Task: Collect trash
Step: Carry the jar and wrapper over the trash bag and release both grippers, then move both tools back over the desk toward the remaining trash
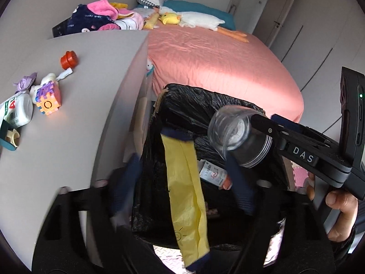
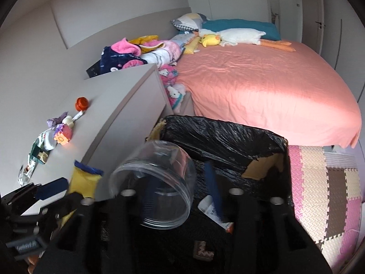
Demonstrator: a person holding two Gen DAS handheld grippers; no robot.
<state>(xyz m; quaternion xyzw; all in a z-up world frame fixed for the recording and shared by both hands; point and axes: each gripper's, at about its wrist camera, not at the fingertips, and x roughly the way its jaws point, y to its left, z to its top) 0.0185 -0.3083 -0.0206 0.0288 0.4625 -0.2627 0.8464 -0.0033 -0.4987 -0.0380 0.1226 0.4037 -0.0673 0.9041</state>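
Observation:
A cardboard bin lined with a black bag (image 1: 205, 105) (image 2: 228, 137) stands between the dresser and the bed. My left gripper (image 1: 182, 178) is open above it; a yellow wrapper (image 1: 187, 191) with a dark blue end hangs between its blurred fingers over the bin, and I cannot tell if anything touches it. The wrapper also shows in the right wrist view (image 2: 84, 180). My right gripper (image 2: 180, 196) is open; a clear plastic jar (image 2: 155, 182) (image 1: 230, 134) tips over the bin at its left finger. A white packet (image 1: 212, 173) (image 2: 214, 214) lies in the bin.
A grey dresser top (image 1: 75, 123) (image 2: 95, 123) at left holds a red cap (image 1: 69, 59), a foam cube (image 1: 49, 100), a white bottle (image 1: 17, 111) and small wrappers. A bed with a pink sheet (image 1: 216, 64) lies beyond. Foam floor mats (image 2: 324, 187) lie at right.

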